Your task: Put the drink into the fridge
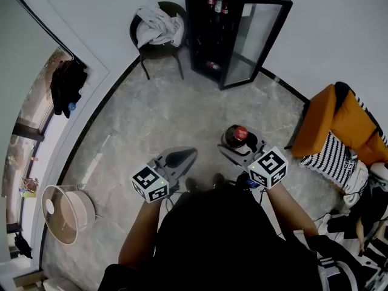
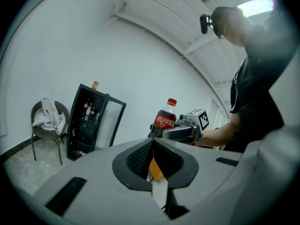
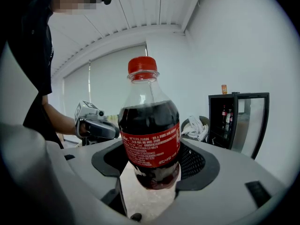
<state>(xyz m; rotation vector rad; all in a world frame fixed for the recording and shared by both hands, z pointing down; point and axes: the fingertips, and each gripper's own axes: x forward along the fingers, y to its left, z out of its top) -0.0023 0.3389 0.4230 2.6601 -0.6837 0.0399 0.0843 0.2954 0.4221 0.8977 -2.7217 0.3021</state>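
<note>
Nearby, a cola bottle (image 3: 150,139) stands upright in the right gripper (image 3: 152,172).
Its wide-set jaws clamp the cola bottle's lower body; long axis vertical, red cap (image 3: 142,65) up, dark drink to the shoulder. Beside it, the left gripper (image 2: 153,158) has its jaws together, empty. Far across the floor (image 1: 163,114), the black fridge (image 1: 206,41) stands open, bottles (image 1: 217,5) on its upper shelf.
</note>
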